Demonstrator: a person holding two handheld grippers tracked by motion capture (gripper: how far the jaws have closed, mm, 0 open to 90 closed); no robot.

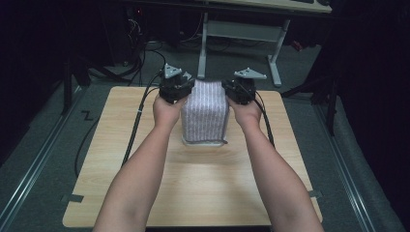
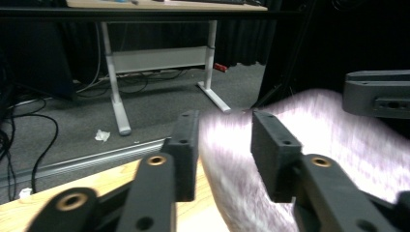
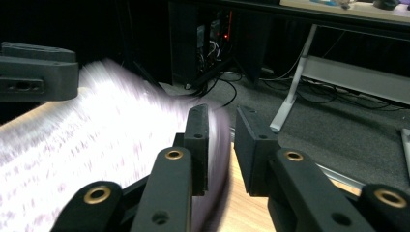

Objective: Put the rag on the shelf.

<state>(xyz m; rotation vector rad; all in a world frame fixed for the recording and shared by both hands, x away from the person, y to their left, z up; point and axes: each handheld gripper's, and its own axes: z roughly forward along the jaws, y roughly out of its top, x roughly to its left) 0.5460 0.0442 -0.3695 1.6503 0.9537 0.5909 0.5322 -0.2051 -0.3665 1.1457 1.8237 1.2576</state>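
Note:
A pale cloth (image 1: pixel 204 113) with fine purple stripes hangs folded between my two grippers above the far middle of the wooden table (image 1: pixel 203 193). Its lower edge reaches the tabletop. My left gripper (image 1: pixel 186 89) holds the cloth's upper left corner, and my right gripper (image 1: pixel 233 90) holds the upper right corner. In the left gripper view the blurred cloth (image 2: pixel 309 145) runs between the jaws of my left gripper (image 2: pixel 225 130), with the right gripper (image 2: pixel 377 94) farther off. In the right gripper view the cloth (image 3: pixel 96 135) has its edge pinched in my right gripper (image 3: pixel 221 121).
Beyond the table's far edge stands a desk on white legs (image 1: pixel 208 48) over grey carpet. Black cables (image 1: pixel 135 63) lie on the floor at the far left. A metal rail (image 1: pixel 29 169) runs along the floor to the left of the table.

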